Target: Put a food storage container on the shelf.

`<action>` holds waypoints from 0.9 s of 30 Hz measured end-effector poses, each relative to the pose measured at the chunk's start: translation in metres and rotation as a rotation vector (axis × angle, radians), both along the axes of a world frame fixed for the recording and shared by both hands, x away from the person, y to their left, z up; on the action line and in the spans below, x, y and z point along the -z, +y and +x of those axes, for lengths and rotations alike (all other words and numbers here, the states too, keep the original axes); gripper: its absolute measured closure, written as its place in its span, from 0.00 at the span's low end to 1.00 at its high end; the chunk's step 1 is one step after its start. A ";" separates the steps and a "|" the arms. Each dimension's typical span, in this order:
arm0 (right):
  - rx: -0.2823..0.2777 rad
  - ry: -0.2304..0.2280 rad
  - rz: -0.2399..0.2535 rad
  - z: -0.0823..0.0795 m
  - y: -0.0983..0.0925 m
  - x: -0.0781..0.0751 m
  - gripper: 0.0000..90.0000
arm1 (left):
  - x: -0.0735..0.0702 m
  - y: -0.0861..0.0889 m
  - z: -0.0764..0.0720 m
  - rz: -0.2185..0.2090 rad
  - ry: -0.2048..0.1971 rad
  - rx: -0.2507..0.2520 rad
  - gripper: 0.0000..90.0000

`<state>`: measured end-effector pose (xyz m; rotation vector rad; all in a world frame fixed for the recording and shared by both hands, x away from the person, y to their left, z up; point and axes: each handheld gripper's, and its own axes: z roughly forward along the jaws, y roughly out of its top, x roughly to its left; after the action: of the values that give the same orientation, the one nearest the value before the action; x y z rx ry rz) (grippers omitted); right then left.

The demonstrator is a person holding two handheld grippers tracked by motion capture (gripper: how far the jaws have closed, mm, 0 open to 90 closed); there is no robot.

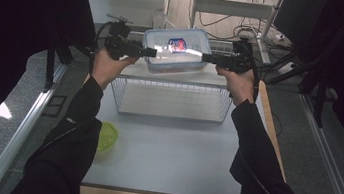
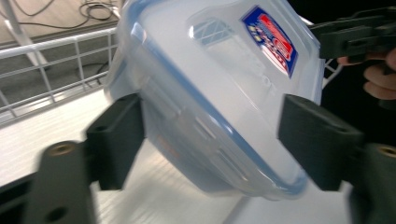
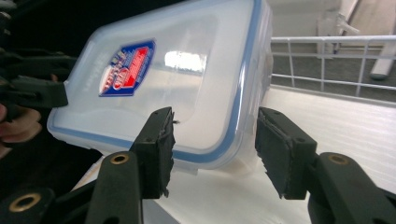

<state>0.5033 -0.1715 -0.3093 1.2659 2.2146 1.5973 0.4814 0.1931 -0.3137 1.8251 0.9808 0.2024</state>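
The high view looks forward and down from above the near edge of the bench (image 1: 166, 162), taking in both forearms. Each gripper view sits close behind its own jaws (very near) and looks inward across the scene: the left one rightward, the right one leftward. All three share the box (image 1: 176, 49) (image 2: 210, 93) (image 3: 187, 79), and each gripper view catches the opposite gripper beyond it.

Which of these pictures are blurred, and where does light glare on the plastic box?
High view: the surroundings are very dark, and bright glare washes out the lid of the plastic box beside its label. Left gripper view: motion blur smears the box and the near black jaws. Right gripper view: sharper, with one small white reflection on the lid.
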 end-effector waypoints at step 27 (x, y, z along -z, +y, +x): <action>-0.094 -0.106 -0.098 -0.034 0.011 0.022 0.96 | 0.028 -0.015 -0.057 0.104 -0.137 0.061 0.91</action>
<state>0.4696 -0.1603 -0.3314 1.0416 2.2859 1.5281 0.4247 0.1782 -0.3419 1.9059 0.8313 0.3416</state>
